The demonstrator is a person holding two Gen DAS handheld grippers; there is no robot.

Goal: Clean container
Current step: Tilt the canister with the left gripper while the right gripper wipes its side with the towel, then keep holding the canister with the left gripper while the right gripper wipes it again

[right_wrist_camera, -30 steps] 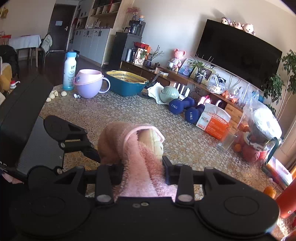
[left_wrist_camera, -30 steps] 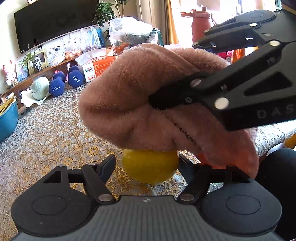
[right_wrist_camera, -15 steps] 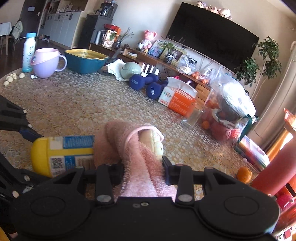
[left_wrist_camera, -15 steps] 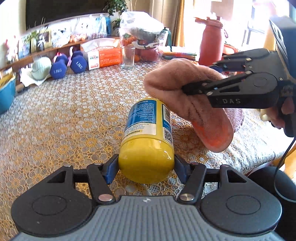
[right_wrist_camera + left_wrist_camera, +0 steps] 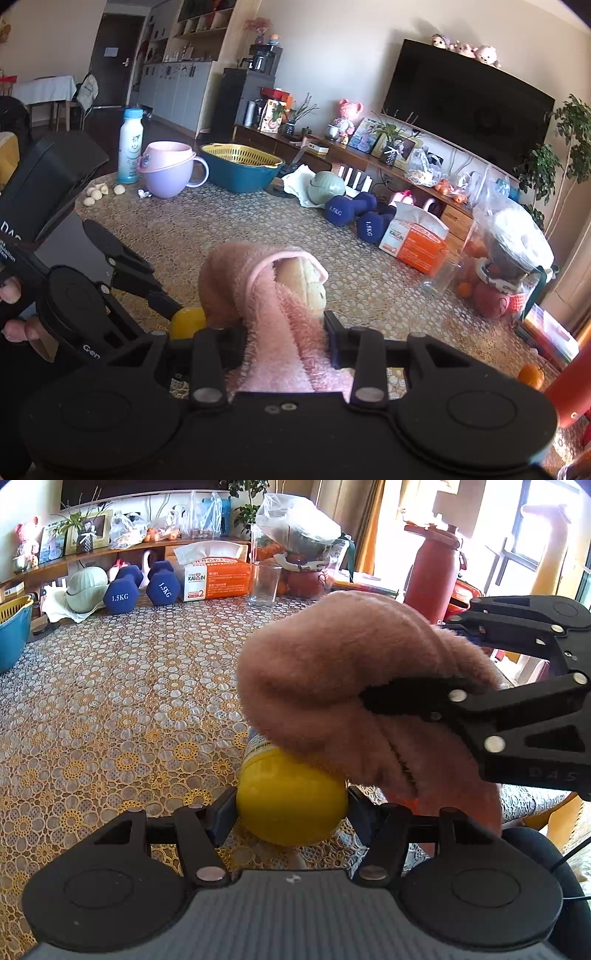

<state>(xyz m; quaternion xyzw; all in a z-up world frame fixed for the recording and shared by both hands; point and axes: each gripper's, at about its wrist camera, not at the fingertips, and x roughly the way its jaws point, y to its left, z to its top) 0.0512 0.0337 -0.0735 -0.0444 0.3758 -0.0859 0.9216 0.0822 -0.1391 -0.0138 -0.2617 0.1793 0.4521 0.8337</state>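
Note:
My left gripper [image 5: 291,806] is shut on the yellow container [image 5: 291,801], which lies on its side pointing away; a strip of its blue label shows. A fluffy pink cloth [image 5: 351,686] rests on top of the container and hides most of it. The right gripper [image 5: 373,698] comes in from the right, shut on that cloth. In the right wrist view the pink cloth [image 5: 258,280] bunches between the right gripper [image 5: 284,332] fingers, and a bit of the yellow container [image 5: 186,321] shows below it, held by the left gripper [image 5: 170,306].
A lace-patterned tablecloth [image 5: 110,701] covers the table. At the far edge stand blue dumbbells [image 5: 140,589], a tissue box [image 5: 214,579], a clear glass [image 5: 264,583], a bagged fruit bowl [image 5: 299,554] and a red bottle [image 5: 432,572]. A purple cup [image 5: 166,177] and teal basket [image 5: 240,173] sit further off.
One second ago the cloth covered the container. Half a second ago it was lifted off to the right. Now it is back down on the container's top.

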